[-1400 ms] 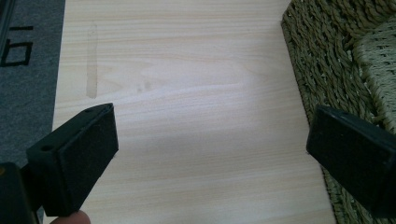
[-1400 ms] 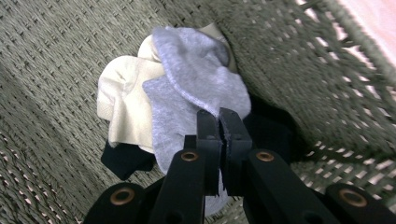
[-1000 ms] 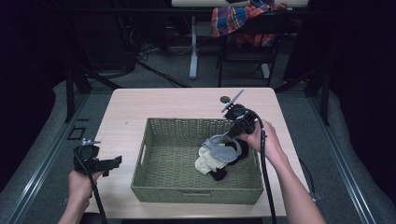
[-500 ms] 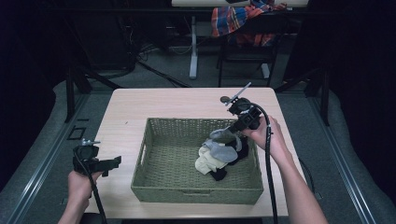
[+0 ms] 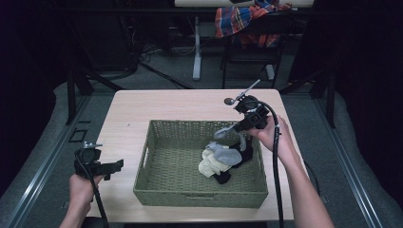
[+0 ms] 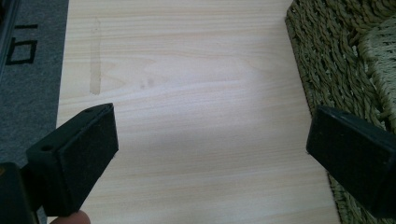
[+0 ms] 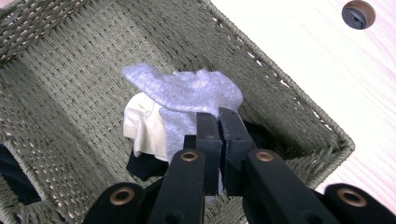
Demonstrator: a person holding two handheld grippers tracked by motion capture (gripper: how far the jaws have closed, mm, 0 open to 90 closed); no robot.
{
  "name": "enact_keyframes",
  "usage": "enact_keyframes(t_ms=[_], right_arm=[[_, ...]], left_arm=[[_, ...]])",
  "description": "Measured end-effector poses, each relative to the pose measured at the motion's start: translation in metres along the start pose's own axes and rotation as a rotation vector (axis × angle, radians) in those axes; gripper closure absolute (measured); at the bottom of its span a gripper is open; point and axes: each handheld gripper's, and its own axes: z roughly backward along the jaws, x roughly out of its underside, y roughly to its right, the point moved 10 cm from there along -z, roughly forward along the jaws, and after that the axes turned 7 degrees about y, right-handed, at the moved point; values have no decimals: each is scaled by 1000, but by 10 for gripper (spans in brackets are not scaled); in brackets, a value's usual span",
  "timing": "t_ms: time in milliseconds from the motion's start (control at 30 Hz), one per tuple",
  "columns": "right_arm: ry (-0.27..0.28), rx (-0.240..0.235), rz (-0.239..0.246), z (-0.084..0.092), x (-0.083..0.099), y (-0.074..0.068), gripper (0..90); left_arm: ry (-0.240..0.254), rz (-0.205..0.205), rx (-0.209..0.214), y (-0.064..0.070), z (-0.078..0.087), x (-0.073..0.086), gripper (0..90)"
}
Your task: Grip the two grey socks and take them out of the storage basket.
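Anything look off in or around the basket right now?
Nothing stands out. The basket sits square on the table, the right gripper pinches a grey sock above the pile, and nothing is spilled.

Bare table [image 5: 157, 107] rings the basket [image 5: 142, 164], whose walls fence the sock pile [image 5: 223, 161].

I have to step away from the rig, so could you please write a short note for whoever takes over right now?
Right gripper: shut on the grey sock, holding it above the woven basket near its right wall.
Left gripper: open, holding nothing, over the bare table left of the basket.
Things: a cream sock and a dark sock lie in a heap on the basket floor under the grey one.
Done: the grey sock is gripped and mostly off the heap.
Left: probably carry it out of the basket, then fetch the other two; where they go is not visible.
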Motion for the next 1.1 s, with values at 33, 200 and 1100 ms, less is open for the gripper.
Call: enact_keyframes(t_ms=[33, 200, 1100], right_arm=[[-1, 6, 1, 1, 0, 1, 885], [22, 7, -16, 9, -1, 5, 885], [100, 84, -113, 59, 14, 45, 885]], left_arm=[[0, 2, 0, 0, 0, 0, 22], [-1, 0, 1, 0, 0, 0, 22], [-1, 5, 9, -1, -1, 0, 22]])
